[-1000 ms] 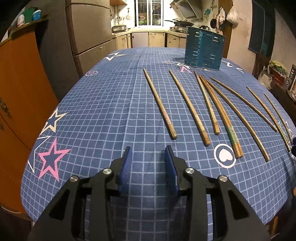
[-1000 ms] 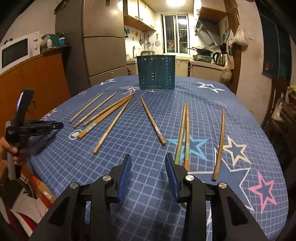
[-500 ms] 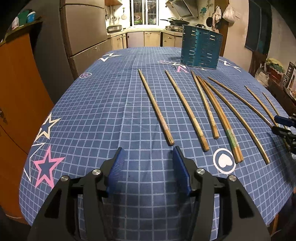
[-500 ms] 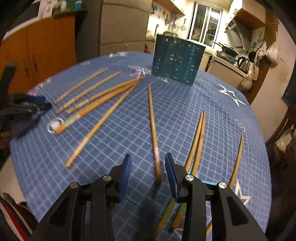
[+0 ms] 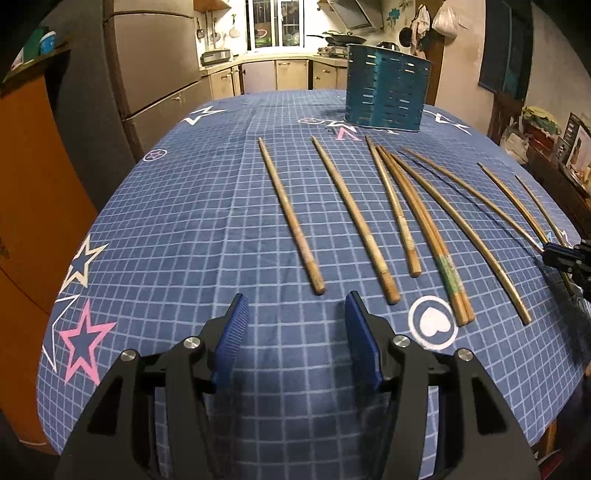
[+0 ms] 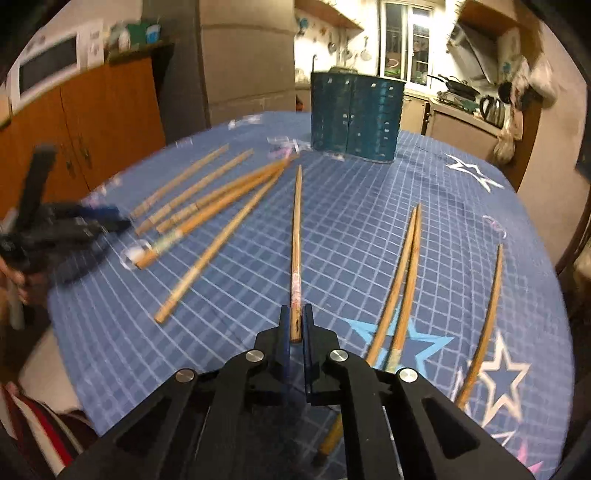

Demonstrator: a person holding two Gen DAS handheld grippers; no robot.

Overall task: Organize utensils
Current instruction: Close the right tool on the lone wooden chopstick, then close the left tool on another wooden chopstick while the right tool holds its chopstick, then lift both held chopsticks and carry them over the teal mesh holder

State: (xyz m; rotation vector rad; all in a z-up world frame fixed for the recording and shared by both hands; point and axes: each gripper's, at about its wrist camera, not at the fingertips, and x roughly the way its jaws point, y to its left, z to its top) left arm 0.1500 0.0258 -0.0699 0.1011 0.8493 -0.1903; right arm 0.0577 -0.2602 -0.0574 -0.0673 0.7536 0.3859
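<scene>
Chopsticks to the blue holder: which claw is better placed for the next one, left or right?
Right. The right claw is shut on a chopstick that points toward the holder. The left claw is open and holds nothing.

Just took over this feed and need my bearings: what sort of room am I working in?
A home kitchen, most likely: a tall fridge, a stove with a pan under a range hood, and a kettle on the counter behind the cloth-covered table.

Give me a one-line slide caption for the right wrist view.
Right tool shut on one chopstick's thick end, tip pointing toward the teal utensil holder across the table.
</scene>
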